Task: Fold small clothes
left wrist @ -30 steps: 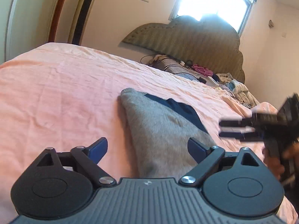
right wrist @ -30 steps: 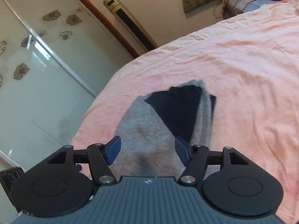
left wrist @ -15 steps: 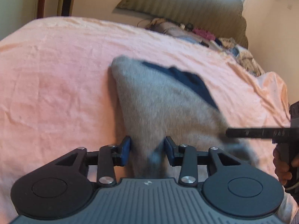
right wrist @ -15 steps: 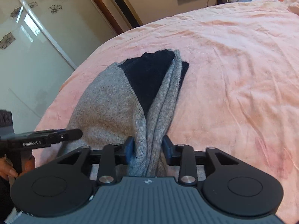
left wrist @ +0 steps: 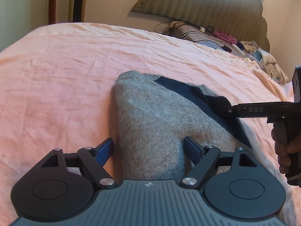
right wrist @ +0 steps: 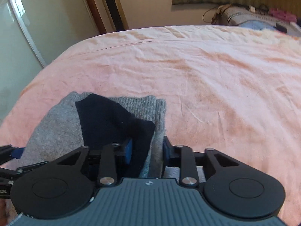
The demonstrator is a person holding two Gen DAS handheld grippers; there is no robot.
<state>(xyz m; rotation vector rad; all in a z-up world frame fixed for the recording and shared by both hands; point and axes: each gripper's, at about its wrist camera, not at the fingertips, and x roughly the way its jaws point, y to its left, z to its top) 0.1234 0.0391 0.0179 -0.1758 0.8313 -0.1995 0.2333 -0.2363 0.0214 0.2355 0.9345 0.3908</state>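
Left wrist view looks steeply down along the left tongs [left wrist: 148,148], whose blue pads stand wide and are opening, one on each side of the near end of a grey knit garment [left wrist: 150,124] without pressing on it. From the right of that view the right tongs [left wrist: 218,103] reach in level across the garment's dark navy part [left wrist: 190,94], and a person's hand [left wrist: 286,150] grips their handle at the frame's edge. In the right wrist view the right tongs [right wrist: 146,148] also tilt downward, their jaws narrow and closing, with a bunched fold of grey and navy cloth [right wrist: 114,120] pinched between the pads. The garment lies lengthwise away from both cameras, its long axis running from the tongs toward the head of the bed, and the navy part sits on its far right side in the left view. It rests near the foot of a bed spread with a wrinkled pink sheet [left wrist: 65,71]. Beyond stand a padded olive headboard [left wrist: 207,5], a heap of mixed clothes [left wrist: 254,54] by the pillows, a cream wall and, in the right view, a glass sliding door [right wrist: 24,28] with flower prints.
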